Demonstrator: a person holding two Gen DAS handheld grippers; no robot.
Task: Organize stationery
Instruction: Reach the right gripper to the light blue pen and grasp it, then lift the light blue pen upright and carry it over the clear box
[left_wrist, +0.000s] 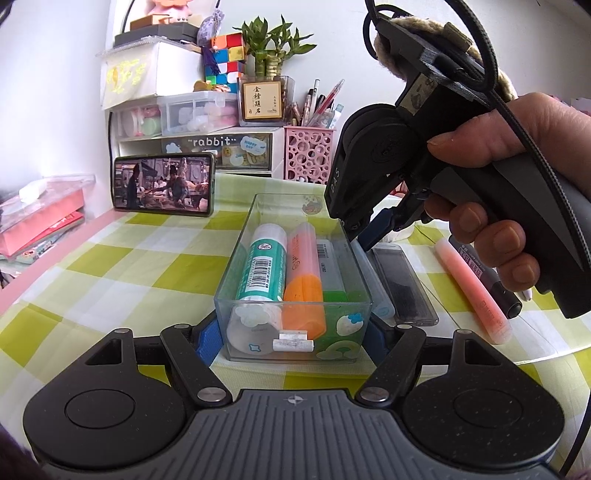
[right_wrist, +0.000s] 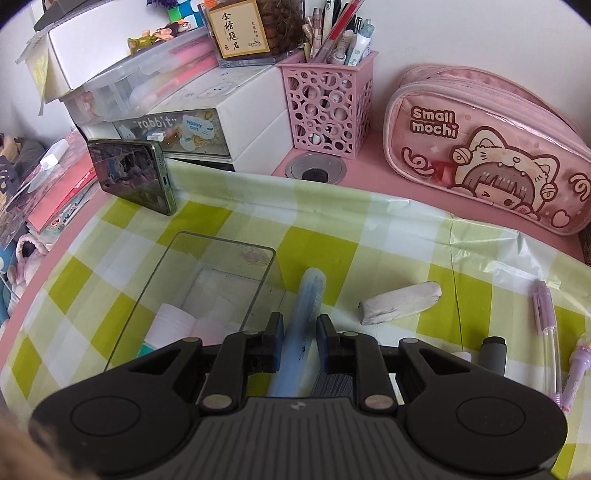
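A clear rectangular box (left_wrist: 295, 295) sits on the green checked cloth, holding a teal glue stick (left_wrist: 264, 269), an orange highlighter (left_wrist: 304, 284) and a green-capped marker (left_wrist: 334, 273) lying side by side lengthwise.

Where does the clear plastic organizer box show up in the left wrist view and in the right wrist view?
Left wrist: the clear box sits at centre, between the left gripper's spread fingers, with the glue stick and orange highlighter inside.
Right wrist: the clear box lies lower left of centre, left of the right gripper.
Shared landmark: the pink pen holder.
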